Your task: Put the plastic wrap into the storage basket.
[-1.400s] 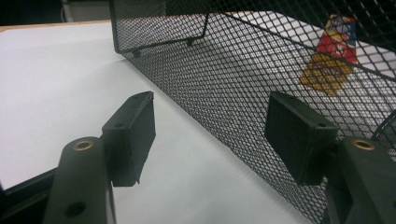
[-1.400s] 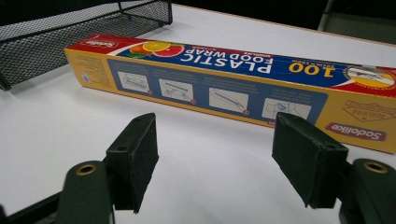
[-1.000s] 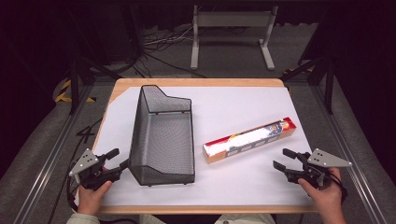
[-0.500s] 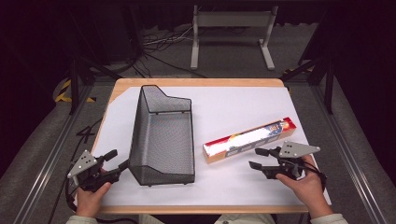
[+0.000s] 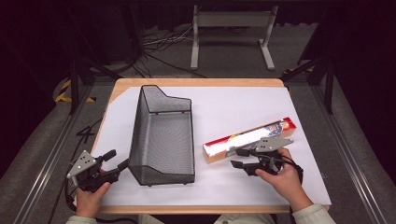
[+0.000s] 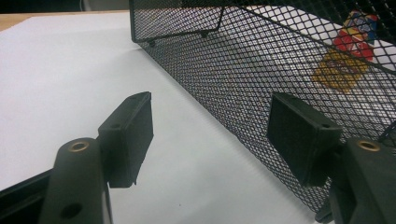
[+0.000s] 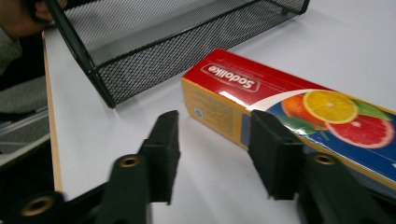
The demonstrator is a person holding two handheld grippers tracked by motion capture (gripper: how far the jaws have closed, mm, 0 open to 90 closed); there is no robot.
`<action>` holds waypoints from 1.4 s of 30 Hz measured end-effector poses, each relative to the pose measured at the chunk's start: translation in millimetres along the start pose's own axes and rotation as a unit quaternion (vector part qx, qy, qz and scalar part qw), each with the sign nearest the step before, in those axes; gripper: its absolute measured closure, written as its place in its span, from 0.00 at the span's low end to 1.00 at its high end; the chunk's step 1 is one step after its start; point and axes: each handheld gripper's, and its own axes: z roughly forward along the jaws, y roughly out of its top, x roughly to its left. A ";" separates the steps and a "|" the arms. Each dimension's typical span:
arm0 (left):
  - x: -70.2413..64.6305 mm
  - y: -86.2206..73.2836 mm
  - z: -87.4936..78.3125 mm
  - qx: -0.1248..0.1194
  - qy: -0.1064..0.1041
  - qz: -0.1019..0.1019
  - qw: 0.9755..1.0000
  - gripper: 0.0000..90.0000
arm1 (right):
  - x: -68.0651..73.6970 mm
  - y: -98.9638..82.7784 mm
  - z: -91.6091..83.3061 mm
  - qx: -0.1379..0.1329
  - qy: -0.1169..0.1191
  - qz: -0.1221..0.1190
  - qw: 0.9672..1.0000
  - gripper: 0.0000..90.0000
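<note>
presently, item one: long foil box [image 5: 250,141], lying flat on the white table [image 5: 224,112] just right of the empty mesh basket [image 5: 163,135], untouched and not yet lifted. item two: my right gripper [image 5: 239,157], its jaws have just been closing but stand apart beside the box's near end with nothing between them; my left gripper [image 5: 116,161], jaws parted astride the basket's near wall, not pressing. outstanding, by my reckoning: grasp box, place in basket.

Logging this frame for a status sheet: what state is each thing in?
Mesh basket: upright, empty.
Box: lying flat beside the basket.
Left gripper: open, jaws just opened a little, nothing between them.
Right gripper: open, jaws just been closing, nothing between them.
</note>
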 end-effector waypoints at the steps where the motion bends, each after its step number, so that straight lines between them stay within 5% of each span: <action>1: 0.0 -0.1 0.5 0.000 0.000 -0.004 1.000 0.36 | 0.5 1.3 1.5 0.008 0.005 -0.004 1.000 0.74; 7: 0.6 0.0 0.7 0.003 0.003 -0.004 1.000 0.36 | 1.4 9.0 20.4 0.073 0.012 -0.005 0.997 1.00; 17: 1.1 -0.8 1.6 0.005 0.010 -0.008 1.000 0.37 | 4.7 15.2 60.4 0.133 0.009 -0.022 0.991 1.00; 29: 1.1 -0.8 3.0 0.010 0.006 -0.005 1.000 0.37 | 4.9 15.9 79.6 0.144 -0.027 -0.028 0.989 1.00; 42: 1.6 -2.4 4.5 0.010 -0.003 -0.005 1.000 0.36 | -37.8 39.8 103.3 0.145 -0.106 0.016 0.984 1.00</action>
